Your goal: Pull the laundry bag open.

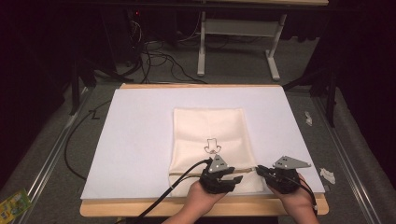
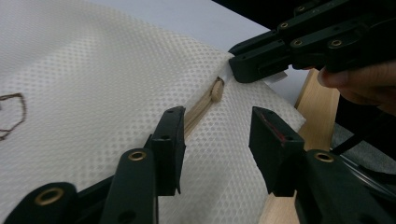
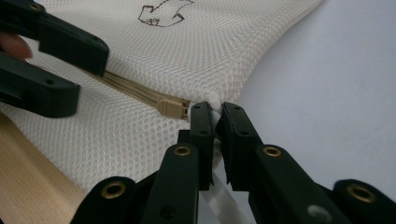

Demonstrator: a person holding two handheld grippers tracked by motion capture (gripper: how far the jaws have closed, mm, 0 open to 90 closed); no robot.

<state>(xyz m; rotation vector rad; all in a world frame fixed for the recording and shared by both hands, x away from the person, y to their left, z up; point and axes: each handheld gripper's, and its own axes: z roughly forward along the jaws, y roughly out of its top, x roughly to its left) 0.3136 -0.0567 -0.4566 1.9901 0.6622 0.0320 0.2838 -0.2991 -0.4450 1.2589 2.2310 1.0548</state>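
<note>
While both forearms come in from the table's point(image 1: 140, 116) near edge, the hands sit close together over the near end of the mesh bag point(image 1: 210, 128), which lies flat on the white sheet point(image 1: 135, 140). With its jaws apart, the left gripper point(image 2: 215, 135) hovers over the bag's tan zipper point(image 3: 135, 95). Just beside the zipper pull point(image 3: 170, 108), the right gripper point(image 3: 215, 116) is pinched on the bag's corner.

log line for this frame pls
left claw: open over zipper | right claw: shut on mesh bag corner | zipper pull: near right claw
</note>
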